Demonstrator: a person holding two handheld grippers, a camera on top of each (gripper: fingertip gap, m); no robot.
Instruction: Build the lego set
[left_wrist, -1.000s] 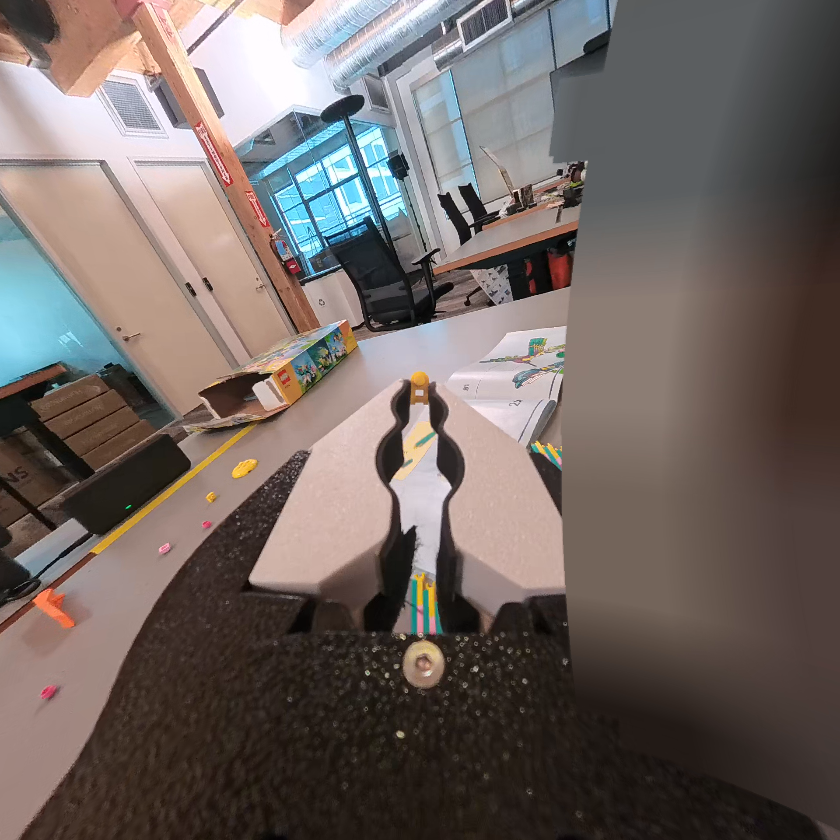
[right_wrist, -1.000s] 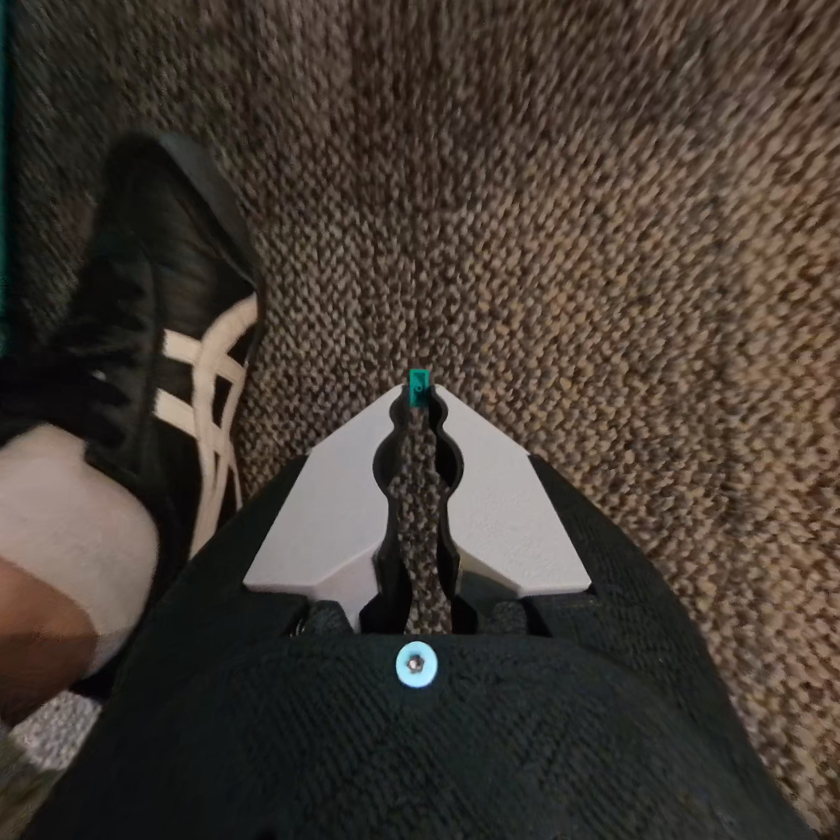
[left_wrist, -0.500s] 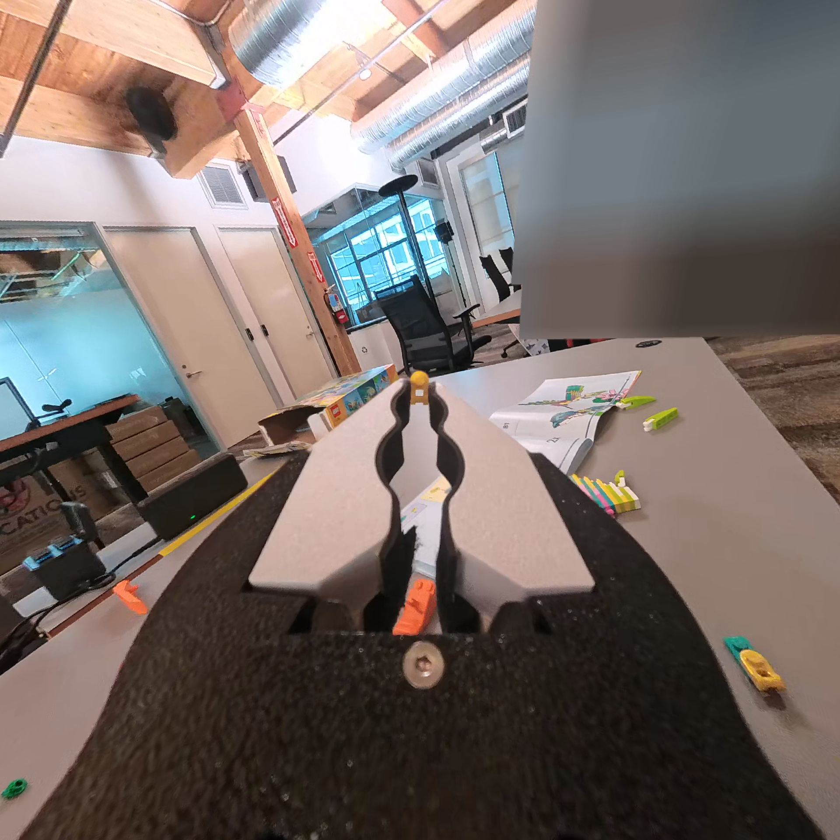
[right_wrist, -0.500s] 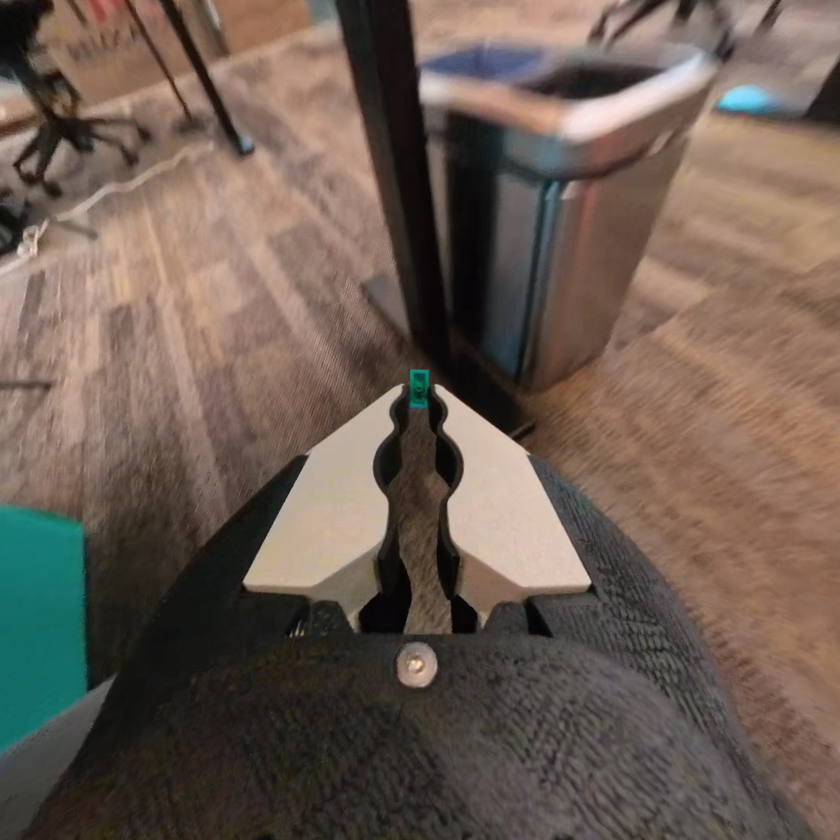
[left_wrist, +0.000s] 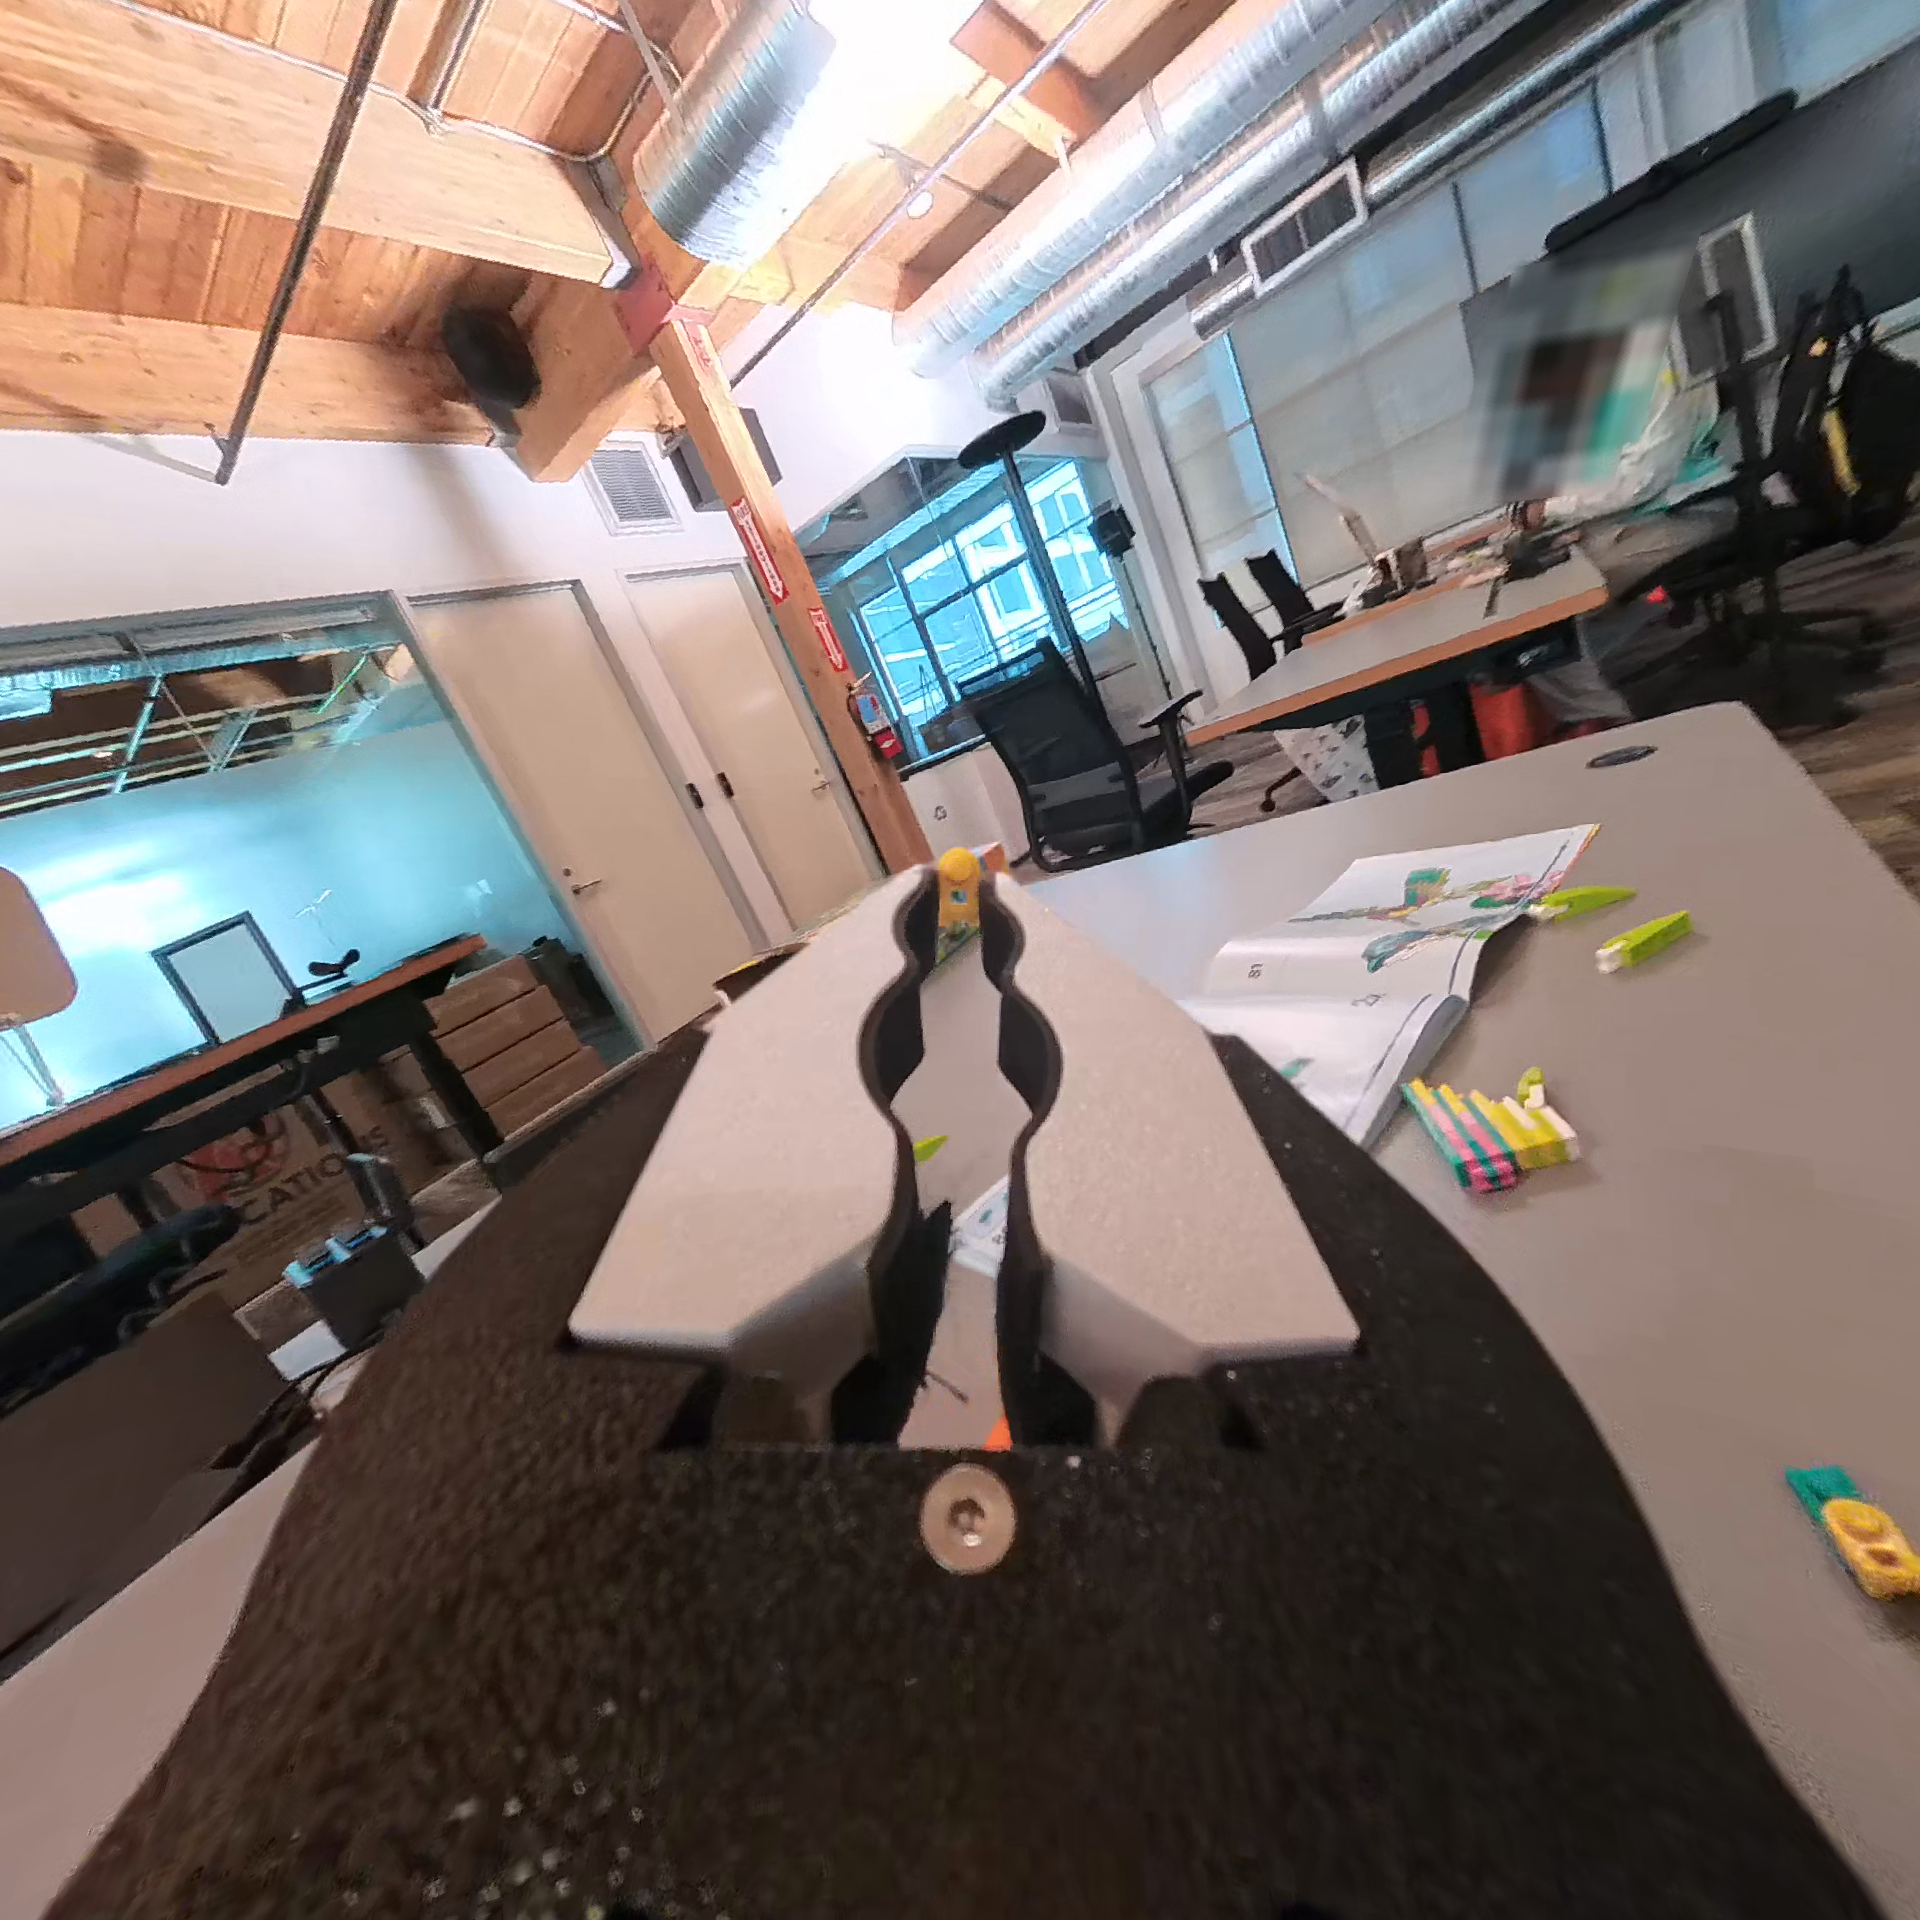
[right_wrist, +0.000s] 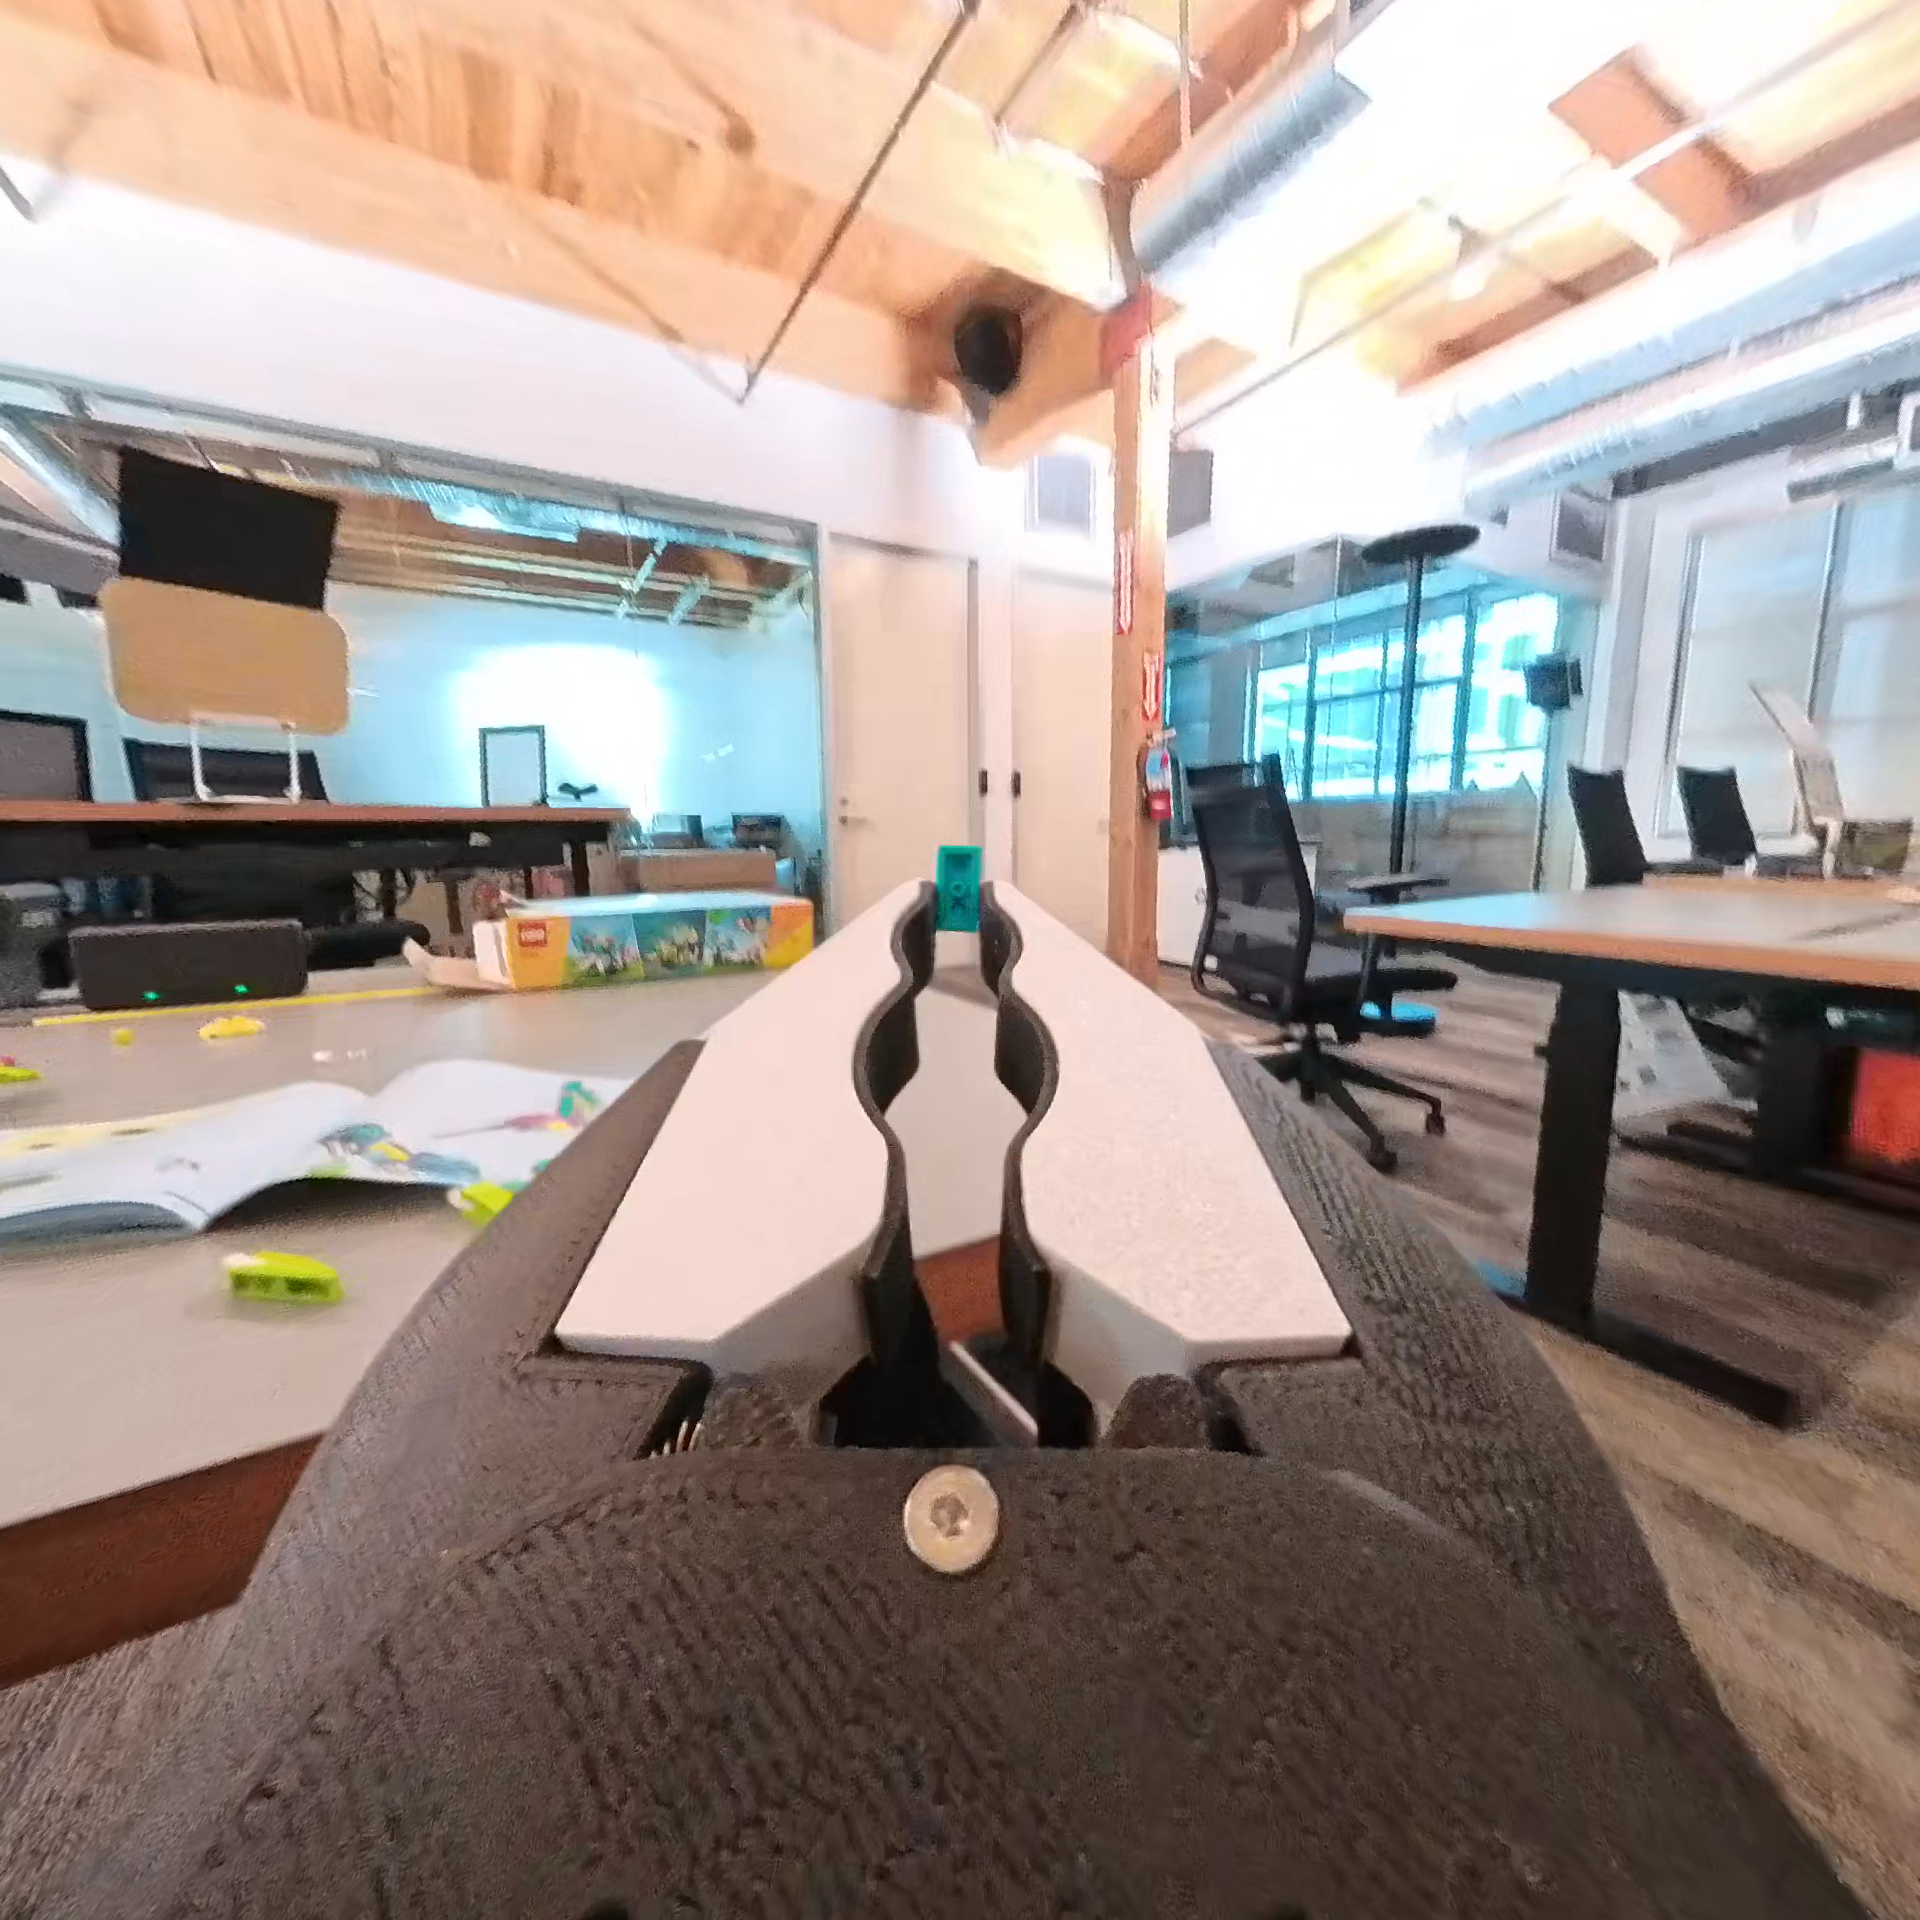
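My left gripper (left_wrist: 957, 900) is shut on a small yellow piece (left_wrist: 956, 883) pinched at its fingertips, held above the grey table (left_wrist: 1714, 1247). My right gripper (right_wrist: 957, 900) is shut on a small teal piece (right_wrist: 957, 883) and is raised beside the table's right edge (right_wrist: 156, 1382). An open instruction booklet (left_wrist: 1382, 966) lies on the table; it also shows in the right wrist view (right_wrist: 260, 1143). A striped multicolour brick stack (left_wrist: 1486, 1132) lies in front of the booklet. A teal and yellow assembly (left_wrist: 1860, 1527) lies at the near right.
Lime green wedge pieces (left_wrist: 1647, 935) lie by the booklet, one also in the right wrist view (right_wrist: 283, 1276). The set's box (right_wrist: 644, 951) lies at the table's far end. Office chairs (right_wrist: 1288, 935) and another desk (right_wrist: 1662, 956) stand to the right.
The right gripper swung up from facing the carpet and a bin to looking level across the table, still holding the teal piece. The left gripper tilted up slightly, the blurred patch moved away.
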